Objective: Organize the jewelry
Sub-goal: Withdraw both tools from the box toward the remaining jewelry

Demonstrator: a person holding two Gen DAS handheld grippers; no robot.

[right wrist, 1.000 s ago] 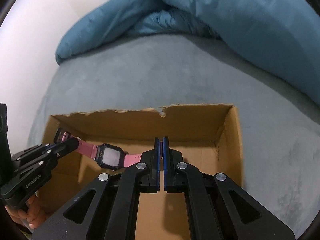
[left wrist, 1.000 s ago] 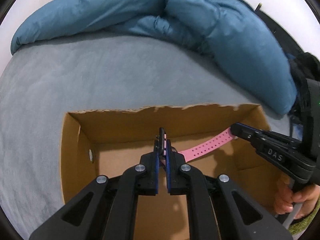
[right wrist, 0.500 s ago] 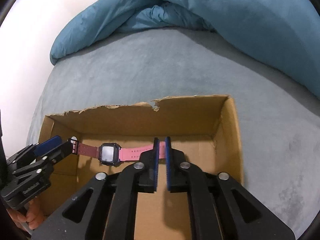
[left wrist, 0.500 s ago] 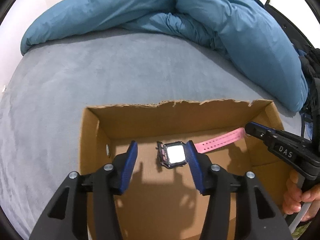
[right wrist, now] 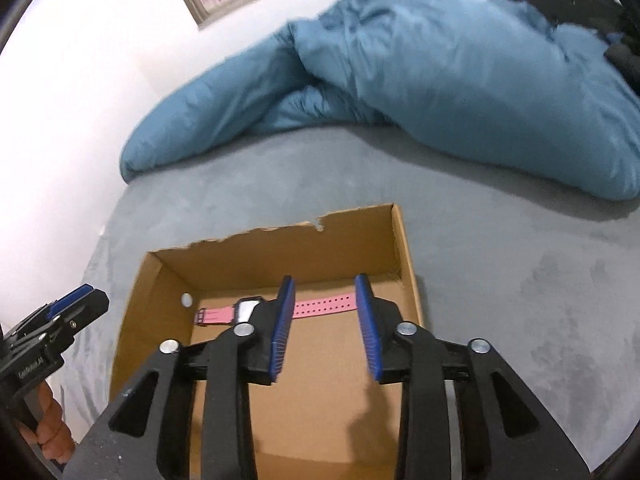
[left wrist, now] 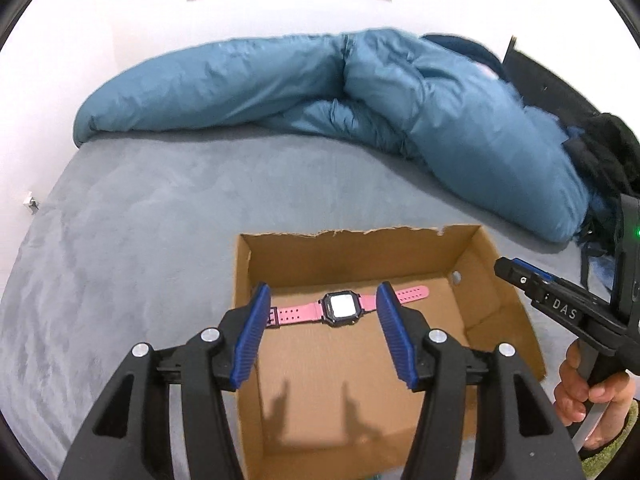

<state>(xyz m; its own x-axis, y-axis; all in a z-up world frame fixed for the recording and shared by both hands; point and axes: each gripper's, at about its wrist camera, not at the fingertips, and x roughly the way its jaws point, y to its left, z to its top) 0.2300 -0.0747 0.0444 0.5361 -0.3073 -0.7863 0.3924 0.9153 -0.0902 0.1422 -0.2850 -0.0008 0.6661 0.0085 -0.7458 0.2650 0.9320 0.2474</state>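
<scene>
Now that the pink digital watch (left wrist: 338,307) lies flat, strap straight, on the cardboard box (left wrist: 500,312) floor nr the far wall, that piece looks done. L gripper (left wrist: 320,332) & R gripper (right wrist: 323,326) have just been opening: fingers spread, nothing between, clear above it. No other jewelry in view.

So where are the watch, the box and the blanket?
watch (left wrist: 340,307): left wrist view, on its screen.
box (left wrist: 360,252): left wrist view, on its far inside wall.
blanket (right wrist: 460,80): right wrist view, on its bulky middle.
</scene>
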